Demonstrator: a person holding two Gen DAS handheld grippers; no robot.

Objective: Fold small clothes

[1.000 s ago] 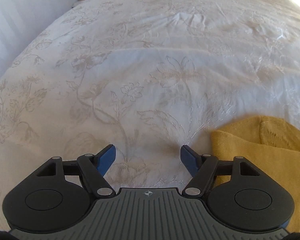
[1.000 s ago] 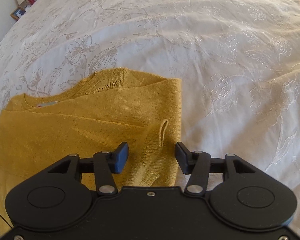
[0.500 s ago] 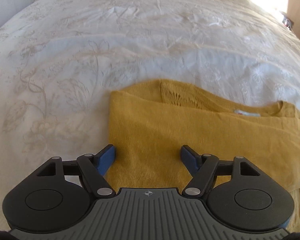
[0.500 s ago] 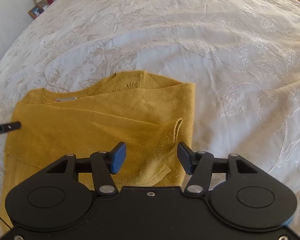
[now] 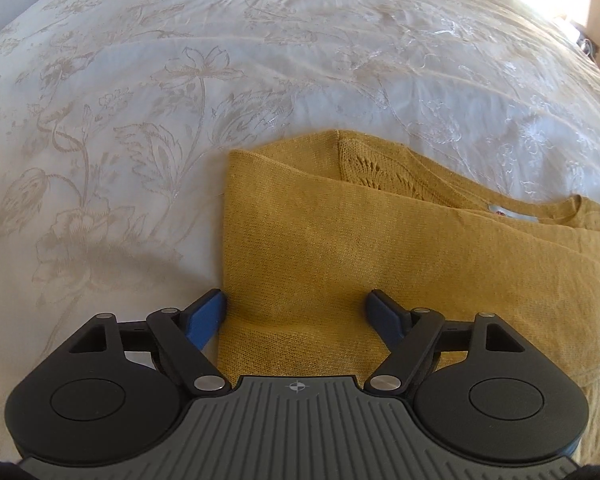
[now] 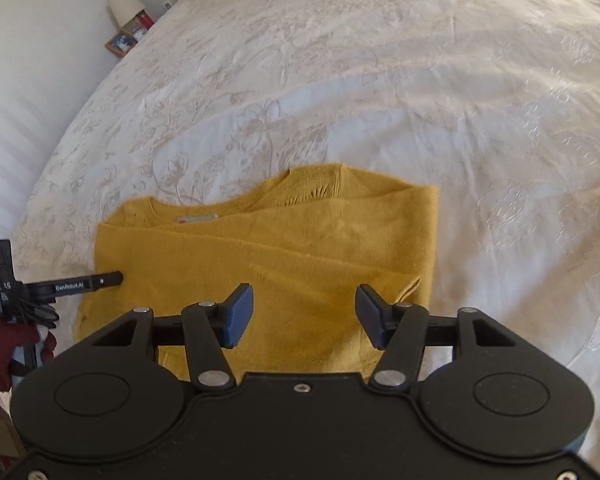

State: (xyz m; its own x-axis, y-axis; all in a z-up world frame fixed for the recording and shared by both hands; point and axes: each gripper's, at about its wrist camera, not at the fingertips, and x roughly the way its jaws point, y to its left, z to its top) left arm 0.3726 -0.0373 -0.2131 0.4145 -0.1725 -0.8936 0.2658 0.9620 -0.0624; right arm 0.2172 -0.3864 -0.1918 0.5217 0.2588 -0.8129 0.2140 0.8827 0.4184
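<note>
In the left wrist view, a white bedspread point(image 5: 148, 128) with a pale flower pattern fills the left side and the far part of the scene. Right of it lies a mustard-yellow sweater point(image 5: 340, 240), partly folded, with its straight folded edge facing the bare bedspread and a white label point(image 5: 512, 213) showing at the neckline toward the right. The left gripper point(image 5: 298, 314) hangs over the near left part of the sweater. Its jaws have just been opening wider and stand apart, with the left blue pad at the folded edge and the right pad over the knit; nothing is clamped, though whether the tips touch the cloth cannot be told.

In the right wrist view, a lamp point(image 6: 125, 7) and a framed photo point(image 6: 121, 43) sit at the far left beside the bed. Below them, the side of the left gripper point(image 6: 80, 283) reaches in to the sweater's left edge. The sweater point(image 6: 280, 248) lies in the middle of the bedspread point(image 6: 480, 120), neckline toward the upper left, with 1 narrow fold rising near its right edge. The right gripper point(image 6: 304, 312) is over the near part of the sweater, jaws apart and holding nothing.
</note>
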